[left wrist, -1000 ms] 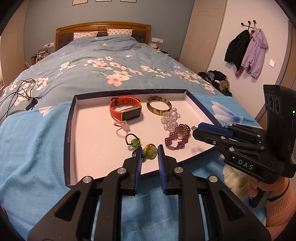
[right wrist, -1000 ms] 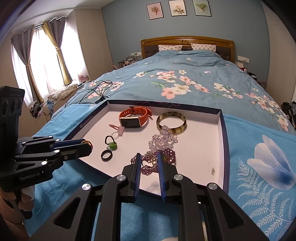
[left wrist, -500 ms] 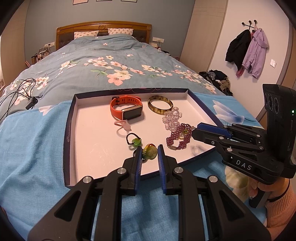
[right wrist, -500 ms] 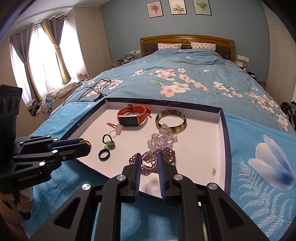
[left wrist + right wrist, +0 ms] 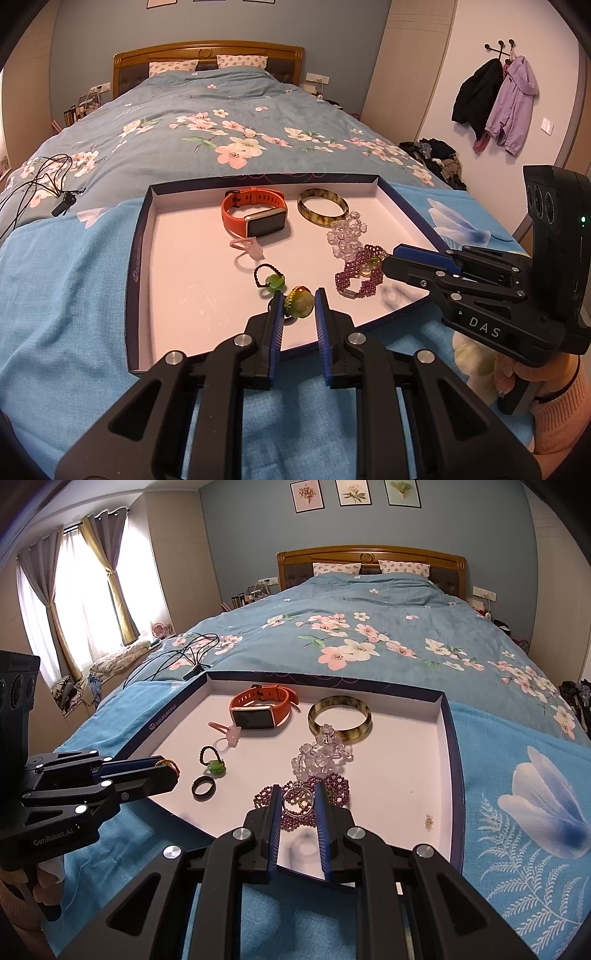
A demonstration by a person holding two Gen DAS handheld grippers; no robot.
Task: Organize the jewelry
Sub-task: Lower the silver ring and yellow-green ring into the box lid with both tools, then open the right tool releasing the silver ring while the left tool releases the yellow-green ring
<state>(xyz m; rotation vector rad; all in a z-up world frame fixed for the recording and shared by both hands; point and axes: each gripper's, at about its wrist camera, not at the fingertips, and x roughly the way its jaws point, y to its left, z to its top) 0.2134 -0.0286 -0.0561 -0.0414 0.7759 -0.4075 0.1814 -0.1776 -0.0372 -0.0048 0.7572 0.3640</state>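
A shallow tray (image 5: pixel 136 275) with a white floor and a dark blue rim lies on the bed. It holds an orange watch (image 5: pixel 255 214), a mottled bangle (image 5: pixel 322 210), a clear crystal bracelet (image 5: pixel 345 234), a purple bead bracelet (image 5: pixel 356 277), a pink ring (image 5: pixel 248 246) and a black bead ring with a green stone (image 5: pixel 269 281). A plain black ring (image 5: pixel 203 786) lies near the front edge. My left gripper (image 5: pixel 298 295) is shut on a green-yellow bead ring (image 5: pixel 300 303) above the tray's front. My right gripper (image 5: pixel 297 788) is shut on a thin silver ring (image 5: pixel 297 802) over the purple bracelet.
The tray sits on a light blue cloth (image 5: pixel 66 302) over a floral duvet (image 5: pixel 229 125). Black cables (image 5: pixel 40 184) lie on the bed to the left. Coats (image 5: pixel 495 99) hang on the right wall. A small gold trinket (image 5: pixel 428 820) rests in the tray's right front corner.
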